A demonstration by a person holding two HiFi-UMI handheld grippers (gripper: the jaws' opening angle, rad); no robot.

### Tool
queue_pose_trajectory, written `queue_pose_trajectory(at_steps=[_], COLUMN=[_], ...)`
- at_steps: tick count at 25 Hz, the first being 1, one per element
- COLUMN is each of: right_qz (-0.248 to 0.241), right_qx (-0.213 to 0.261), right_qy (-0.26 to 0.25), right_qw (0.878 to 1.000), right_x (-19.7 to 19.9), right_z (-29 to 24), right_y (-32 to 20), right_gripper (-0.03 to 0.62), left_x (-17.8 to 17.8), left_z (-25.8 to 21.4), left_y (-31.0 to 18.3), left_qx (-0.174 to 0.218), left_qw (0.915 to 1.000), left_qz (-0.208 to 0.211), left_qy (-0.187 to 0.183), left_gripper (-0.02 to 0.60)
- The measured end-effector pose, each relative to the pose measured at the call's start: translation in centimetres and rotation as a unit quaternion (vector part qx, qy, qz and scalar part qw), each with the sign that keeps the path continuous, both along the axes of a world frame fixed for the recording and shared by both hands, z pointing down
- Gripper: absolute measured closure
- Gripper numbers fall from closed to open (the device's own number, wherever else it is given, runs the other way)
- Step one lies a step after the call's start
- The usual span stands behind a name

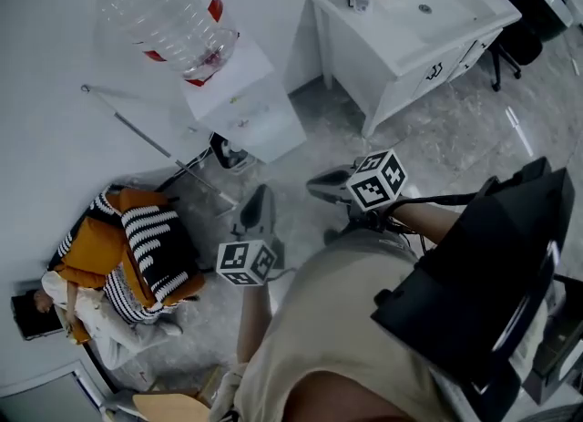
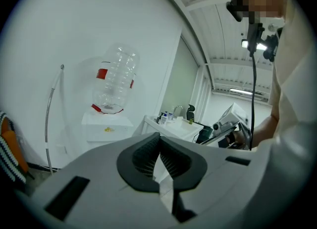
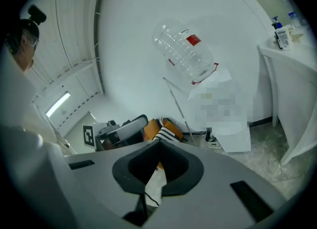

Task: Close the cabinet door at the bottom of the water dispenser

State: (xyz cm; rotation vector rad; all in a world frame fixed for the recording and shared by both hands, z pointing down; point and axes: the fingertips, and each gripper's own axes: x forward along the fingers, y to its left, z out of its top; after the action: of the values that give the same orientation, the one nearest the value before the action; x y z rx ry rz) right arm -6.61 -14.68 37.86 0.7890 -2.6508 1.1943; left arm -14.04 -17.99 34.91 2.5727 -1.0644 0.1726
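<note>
Currently, the left tool point(image 2: 159, 139) and right tool point(image 3: 158, 143) are both closed, gripping nothing. The water dispenser point(image 1: 246, 115) stands ahead of them, apart.

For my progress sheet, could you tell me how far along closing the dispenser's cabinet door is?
Done: nothing yet; the cabinet door under the water dispenser appears open. In hand: nothing; the left gripper and right gripper are shut, empty, short of it. Left: reach the door and push it closed.
</note>
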Motion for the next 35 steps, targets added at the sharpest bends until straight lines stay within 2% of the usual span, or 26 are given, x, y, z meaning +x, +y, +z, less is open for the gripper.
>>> queue_pose_trajectory(at_steps=[10,14,19,23,28,32,35], right_qz=[-0.015,-0.022,0.002,0.017,0.019,0.009,0.006], right_qx=[0.033,0.031,-0.001,-0.008,0.01,0.032,0.028], right_qy=[-0.011,-0.021,-0.056,-0.113,-0.12,-0.118,-0.127], right_qw=[0.999,0.999,0.998,0.993,0.993,0.993,0.991], right_x=[-3.6,-3.2,0.3,3.9,9.2,13.4,16.1], right_z=[-2.9,-3.0,-1.9,-3.2,-3.9,-4.2,-3.8], right_y=[1.3,3.2,5.5,8.0,11.3,14.8,17.5], right_gripper=[0.583,0.583,0.583,0.583,0.583,0.583,0.583], left_x=[0.1,1.5,4.4,7.8,12.6,17.1,19.8], left_z=[-0.2,-0.1,0.9,1.1,1.1,0.7,1.2], left_y=[2.5,4.3,6.9,9.1,11.9,14.7,17.2], left_qx=[-0.009,-0.012,-0.028,-0.019,-0.007,-0.005,-0.009], left_qw=[0.9993,0.999,0.9984,0.9972,0.9968,0.9981,0.9984], left_qz=[0.033,0.042,0.047,0.055,0.051,0.041,0.033], left_qy=[0.015,0.006,-0.016,-0.046,-0.06,-0.046,-0.045], left_gripper=[0.589,0.589,0.589,0.589,0.589,0.589,0.589])
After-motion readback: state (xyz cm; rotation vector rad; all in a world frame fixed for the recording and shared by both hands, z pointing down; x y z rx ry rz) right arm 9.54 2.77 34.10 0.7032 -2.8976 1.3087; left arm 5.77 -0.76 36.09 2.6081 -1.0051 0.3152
